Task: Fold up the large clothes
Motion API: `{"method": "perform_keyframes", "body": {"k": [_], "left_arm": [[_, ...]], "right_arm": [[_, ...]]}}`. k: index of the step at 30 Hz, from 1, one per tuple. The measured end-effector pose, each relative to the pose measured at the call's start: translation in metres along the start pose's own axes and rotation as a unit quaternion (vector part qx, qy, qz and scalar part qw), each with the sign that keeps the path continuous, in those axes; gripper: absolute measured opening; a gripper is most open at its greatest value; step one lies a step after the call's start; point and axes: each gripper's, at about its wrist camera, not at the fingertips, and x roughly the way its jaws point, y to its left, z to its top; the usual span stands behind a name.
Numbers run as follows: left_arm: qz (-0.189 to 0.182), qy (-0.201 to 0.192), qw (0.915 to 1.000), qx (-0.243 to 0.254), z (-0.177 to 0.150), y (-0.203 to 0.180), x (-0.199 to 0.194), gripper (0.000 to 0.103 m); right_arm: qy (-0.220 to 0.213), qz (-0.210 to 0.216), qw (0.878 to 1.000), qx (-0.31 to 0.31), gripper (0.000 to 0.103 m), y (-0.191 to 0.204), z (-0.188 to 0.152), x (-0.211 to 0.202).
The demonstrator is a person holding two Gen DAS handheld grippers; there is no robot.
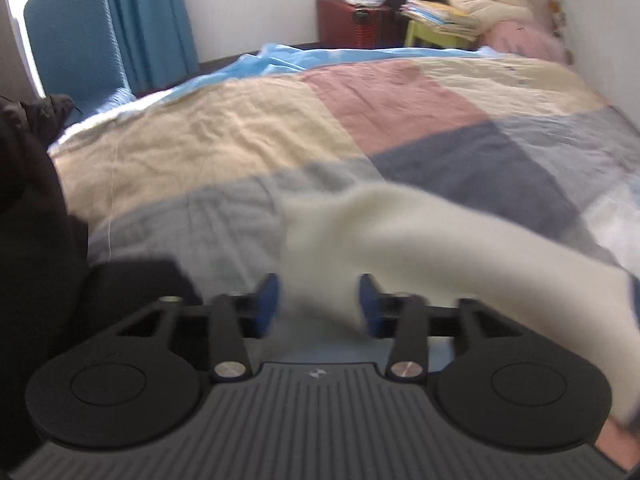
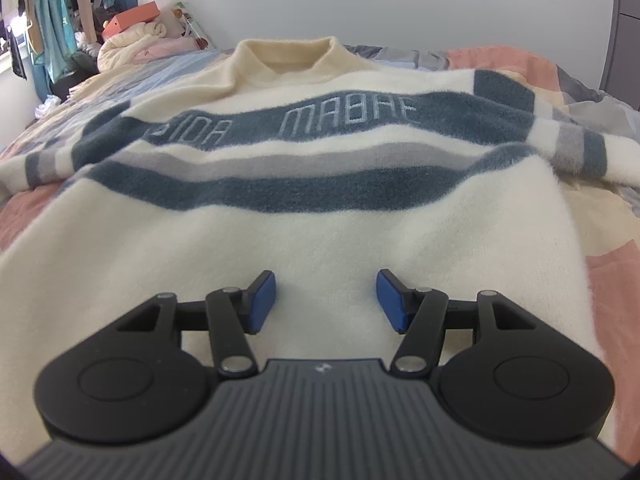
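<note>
A cream sweater [image 2: 320,220] with blue and grey stripes and lettering lies face up on the patchwork quilt [image 2: 600,280], its collar toward the far side. My right gripper [image 2: 326,300] hovers over the sweater's lower body, jaws open, nothing between the blue pads. In the left wrist view a blurred cream sleeve [image 1: 420,232] runs from the right edge down between the pads of my left gripper [image 1: 319,304]. Those jaws stand well apart and the sleeve lies loosely in the gap. The quilt [image 1: 240,132] stretches beyond it.
A dark garment [image 1: 24,200] fills the left edge of the left wrist view. A blue chair [image 1: 72,40] and blue curtain [image 1: 152,12] stand past the bed. A red box [image 1: 352,24] and piled bedding [image 1: 488,0] sit at the far end. Hanging clothes [image 2: 60,12] are at the back left.
</note>
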Motion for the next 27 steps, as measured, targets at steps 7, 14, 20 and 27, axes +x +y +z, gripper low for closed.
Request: {"method": "perform_keyframes", "body": {"k": [7, 14, 20, 27], "left_arm": [[-0.072, 0.007, 0.9973, 0.017, -0.053, 0.000, -0.095, 0.055], [-0.189, 0.022, 0.9808, 0.045, -0.126, -0.016, -0.184, 0.055], [-0.275, 0.068, 0.9571, 0.058, -0.193, -0.042, -0.225, 0.056], [-0.310, 0.048, 0.9417, 0.123, -0.258, -0.069, -0.250, 0.057]], "right_arm": [[-0.004, 0.039, 0.999, -0.005, 0.058, 0.008, -0.003, -0.022], [-0.012, 0.105, 0.994, -0.020, 0.058, 0.026, -0.010, -0.063], [-0.020, 0.167, 0.985, -0.031, 0.058, 0.032, -0.028, -0.106], [-0.010, 0.200, 0.979, -0.048, 0.058, 0.038, -0.039, -0.130]]}}
